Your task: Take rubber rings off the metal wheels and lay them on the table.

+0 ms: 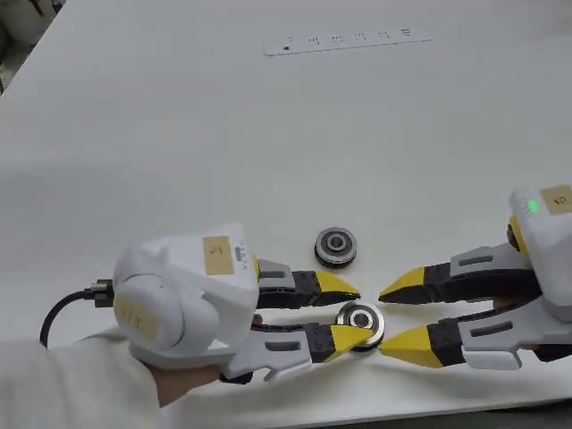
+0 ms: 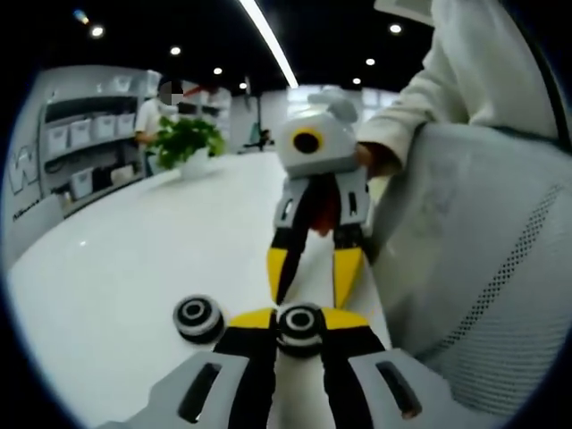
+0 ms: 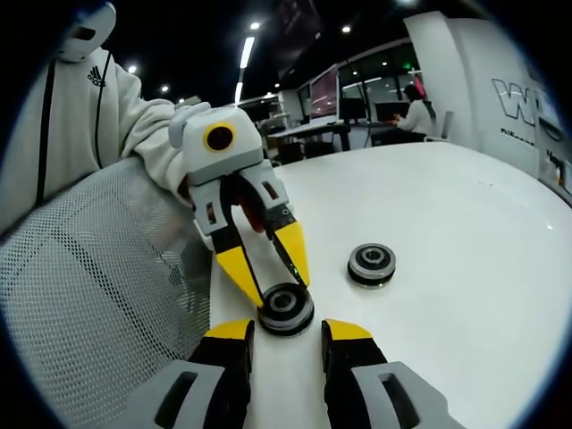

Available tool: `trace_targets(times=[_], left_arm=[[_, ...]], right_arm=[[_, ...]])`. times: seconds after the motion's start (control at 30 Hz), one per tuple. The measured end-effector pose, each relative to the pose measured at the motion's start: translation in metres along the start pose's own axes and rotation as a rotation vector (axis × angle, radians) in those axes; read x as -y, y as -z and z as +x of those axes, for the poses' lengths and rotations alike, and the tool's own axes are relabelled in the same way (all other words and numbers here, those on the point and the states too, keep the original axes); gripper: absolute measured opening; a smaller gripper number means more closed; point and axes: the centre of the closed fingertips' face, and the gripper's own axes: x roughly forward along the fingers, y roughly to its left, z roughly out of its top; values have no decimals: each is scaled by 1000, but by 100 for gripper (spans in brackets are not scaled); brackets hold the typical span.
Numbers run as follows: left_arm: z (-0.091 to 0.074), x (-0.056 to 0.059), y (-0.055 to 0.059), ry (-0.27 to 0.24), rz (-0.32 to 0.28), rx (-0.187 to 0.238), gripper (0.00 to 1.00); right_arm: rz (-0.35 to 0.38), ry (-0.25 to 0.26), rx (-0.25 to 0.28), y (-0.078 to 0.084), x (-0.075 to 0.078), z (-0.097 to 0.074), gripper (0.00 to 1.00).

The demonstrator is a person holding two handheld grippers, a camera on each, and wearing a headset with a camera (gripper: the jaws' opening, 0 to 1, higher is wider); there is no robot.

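Observation:
Two metal wheels with black rubber rings lie flat on the white table (image 1: 179, 134). The near wheel (image 1: 360, 320) (image 2: 301, 328) (image 3: 286, 309) sits between the yellow tips of my left gripper (image 1: 365, 313) (image 2: 299, 319), which is shut on its sides. My right gripper (image 1: 381, 322) (image 3: 286, 329) faces it from the right, open, its tips just short of that wheel and touching nothing. The second wheel (image 1: 336, 247) (image 2: 197, 318) (image 3: 371, 264) lies free a little farther back.
A white power strip (image 1: 349, 42) lies at the table's far side. The front table edge runs just below both grippers. A mesh chair back (image 2: 474, 268) (image 3: 89, 295) stands behind the person. A black cable (image 1: 63, 308) trails off the left gripper.

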Motion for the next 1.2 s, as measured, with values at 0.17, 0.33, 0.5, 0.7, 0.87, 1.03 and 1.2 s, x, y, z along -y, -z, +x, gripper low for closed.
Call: trace_targets(times=[0.17,0.33,0.5,0.7,0.87,1.03,1.2], left_arm=[[1,-1,4,-3,-12,2,17],[2,2,7,4,11,13,15],[3,3,9,6,54,11,15],[2,3,9,2,52,22,15],[1,4,8,1,47,24,15],[0,4,8,-3,48,29,15],[0,3,7,-5,45,29,15]], right_arm=[[-20,-8,2,-1,-1,2,25],[-33,-10,-3,0,-2,5,25],[-59,-5,-3,-2,-2,6,23],[-110,2,-26,2,-2,6,21],[-129,4,-35,3,-2,5,19],[-137,17,-64,8,0,1,10],[-133,24,-73,8,0,1,6]])
